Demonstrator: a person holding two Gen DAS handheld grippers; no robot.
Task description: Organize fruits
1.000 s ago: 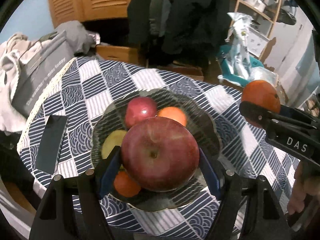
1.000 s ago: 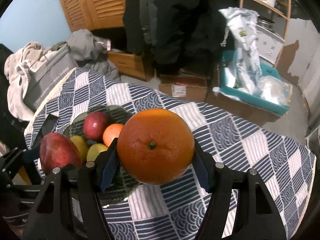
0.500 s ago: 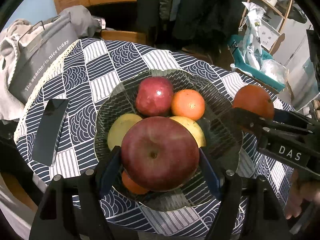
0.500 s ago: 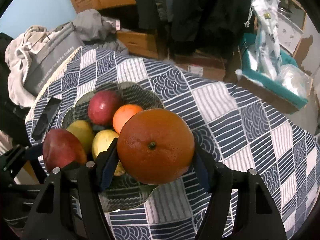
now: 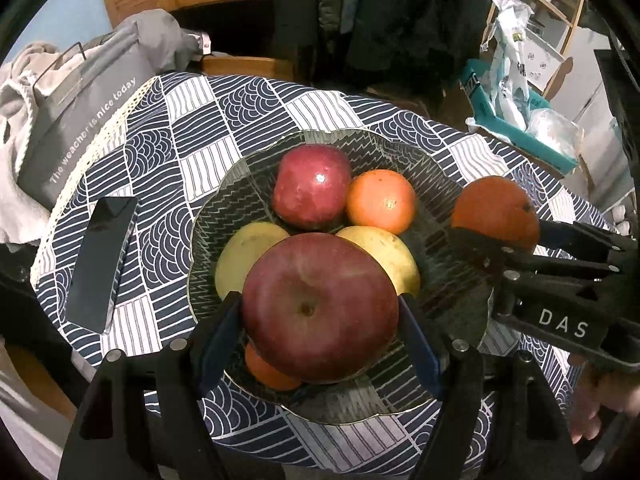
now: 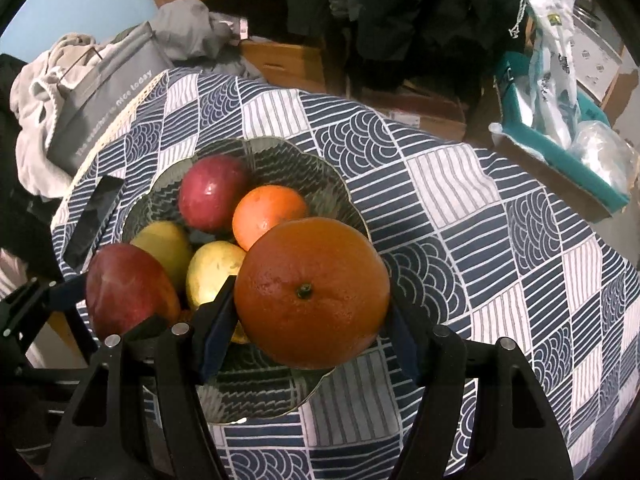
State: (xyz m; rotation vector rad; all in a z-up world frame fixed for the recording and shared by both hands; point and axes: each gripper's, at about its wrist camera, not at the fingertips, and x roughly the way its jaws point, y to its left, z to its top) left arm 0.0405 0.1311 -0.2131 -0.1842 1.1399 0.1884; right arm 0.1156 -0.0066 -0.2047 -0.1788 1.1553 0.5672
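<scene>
My left gripper [image 5: 320,312] is shut on a large red apple [image 5: 320,306], held above the near side of a dark glass bowl [image 5: 460,184]. The bowl holds a smaller red apple [image 5: 312,186], an orange [image 5: 380,200], two yellow fruits [image 5: 248,248] and another orange [image 5: 268,372] under the held apple. My right gripper [image 6: 312,300] is shut on a big orange [image 6: 312,296] above the bowl's right rim [image 6: 344,188]. This orange [image 5: 496,212] also shows in the left wrist view, and the held apple [image 6: 128,284] in the right wrist view.
A black phone [image 5: 104,260] lies on the patterned tablecloth [image 6: 500,240] left of the bowl. A grey bag [image 5: 80,128] and clothes sit beyond the table's left edge. A teal box with plastic bags [image 6: 560,128] stands on the floor at the right.
Both grippers have moved forward and lower over the bowl with their fruit still gripped. The bowl and its fruit now look larger and nearer.
</scene>
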